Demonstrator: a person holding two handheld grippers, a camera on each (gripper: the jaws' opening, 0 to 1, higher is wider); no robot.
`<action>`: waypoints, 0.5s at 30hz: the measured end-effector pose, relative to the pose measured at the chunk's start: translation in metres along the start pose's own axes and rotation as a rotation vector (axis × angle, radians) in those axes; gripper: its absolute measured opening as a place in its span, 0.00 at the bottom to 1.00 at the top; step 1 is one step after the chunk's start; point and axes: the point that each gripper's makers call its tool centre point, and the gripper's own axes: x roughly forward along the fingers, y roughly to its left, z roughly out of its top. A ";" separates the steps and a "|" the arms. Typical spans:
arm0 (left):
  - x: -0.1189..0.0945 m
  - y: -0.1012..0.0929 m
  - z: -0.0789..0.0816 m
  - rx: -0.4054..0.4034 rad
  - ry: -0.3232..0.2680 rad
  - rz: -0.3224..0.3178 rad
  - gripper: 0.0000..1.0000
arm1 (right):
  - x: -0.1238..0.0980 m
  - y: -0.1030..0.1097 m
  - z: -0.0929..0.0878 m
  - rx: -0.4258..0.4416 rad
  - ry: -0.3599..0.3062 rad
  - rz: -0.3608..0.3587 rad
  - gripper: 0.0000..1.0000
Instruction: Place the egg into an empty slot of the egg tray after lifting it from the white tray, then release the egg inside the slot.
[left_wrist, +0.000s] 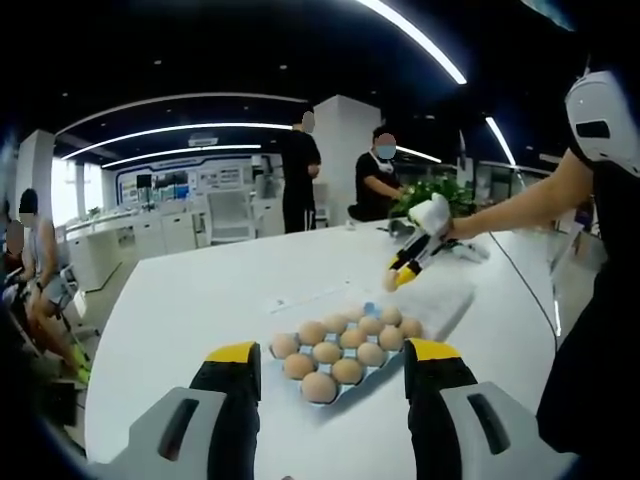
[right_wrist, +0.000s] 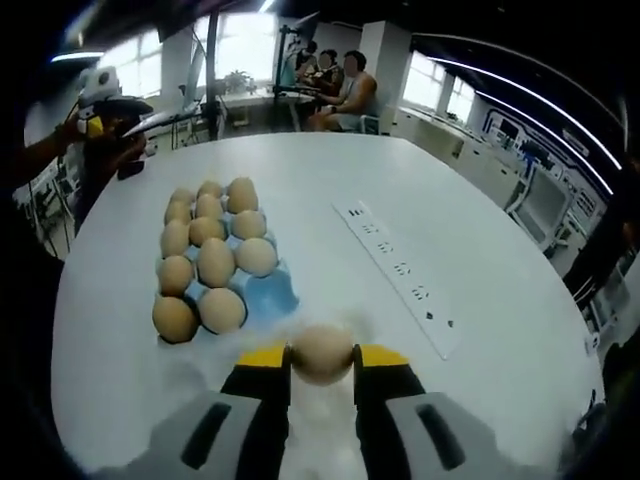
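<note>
Between our right gripper's (right_wrist: 321, 358) yellow-tipped jaws sits a smooth tan egg (right_wrist: 322, 352), clamped just above the white tray (right_wrist: 320, 425). Beyond lies the blue egg tray (right_wrist: 272, 293), rounded eggs filling most slots, on the glossy white bench (right_wrist: 480, 240). Our left gripper (left_wrist: 333, 362) hovers wide open, holding nothing.

Open-plan office: desks (left_wrist: 150, 235), strip lights (left_wrist: 175, 130)
</note>
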 end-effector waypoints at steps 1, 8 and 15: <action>0.000 0.000 0.000 -0.001 0.000 0.000 0.58 | 0.001 0.001 0.002 -0.007 -0.004 0.002 0.24; -0.001 0.001 0.001 0.002 0.000 0.002 0.58 | 0.017 0.011 0.016 -0.018 -0.016 0.036 0.24; -0.004 0.004 -0.001 -0.003 0.000 0.011 0.58 | 0.029 0.018 0.028 -0.026 -0.032 0.058 0.24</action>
